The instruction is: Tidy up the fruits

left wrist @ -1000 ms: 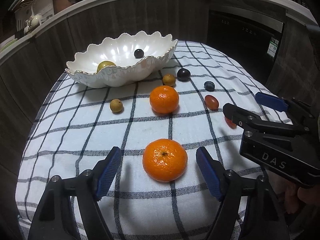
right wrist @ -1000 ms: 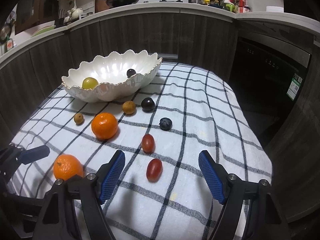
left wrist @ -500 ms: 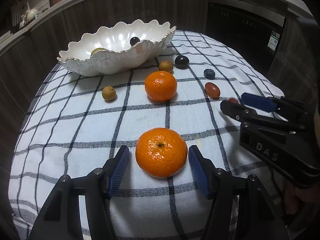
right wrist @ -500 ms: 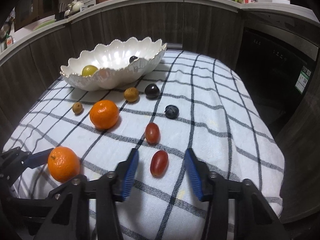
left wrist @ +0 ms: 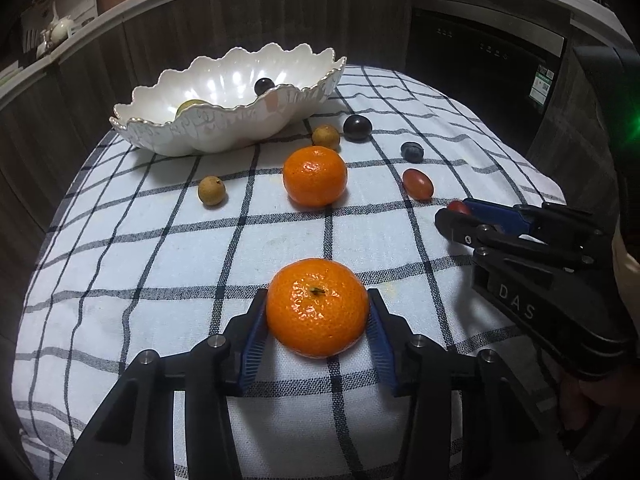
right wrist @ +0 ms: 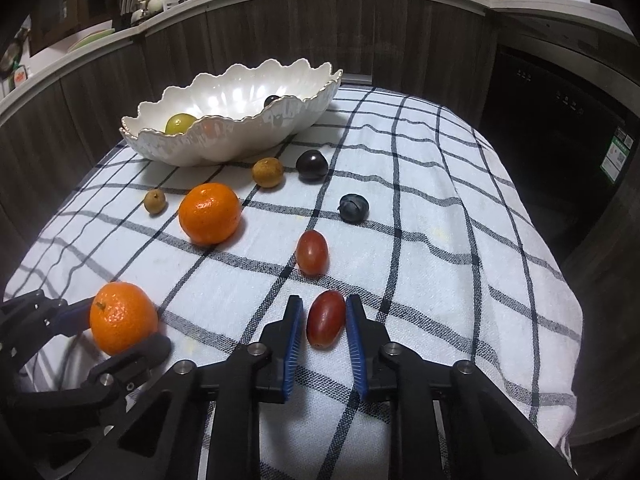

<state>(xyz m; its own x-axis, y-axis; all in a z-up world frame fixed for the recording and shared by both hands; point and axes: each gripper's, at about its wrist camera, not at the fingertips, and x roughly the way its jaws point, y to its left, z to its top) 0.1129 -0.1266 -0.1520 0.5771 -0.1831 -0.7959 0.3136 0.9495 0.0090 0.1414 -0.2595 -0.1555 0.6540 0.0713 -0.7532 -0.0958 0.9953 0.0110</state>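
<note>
On the checked cloth [left wrist: 160,264], each hand-held gripper has just closed on fruit: left [left wrist: 318,312] on mandarin [left wrist: 317,306], right [right wrist: 322,322] on red grape tomato [right wrist: 325,324].

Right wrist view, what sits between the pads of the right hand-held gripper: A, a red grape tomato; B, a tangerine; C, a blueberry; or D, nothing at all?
A: the right hand-held gripper has its blue pads closed against the sides of a red grape tomato lying on the checked cloth.
</note>
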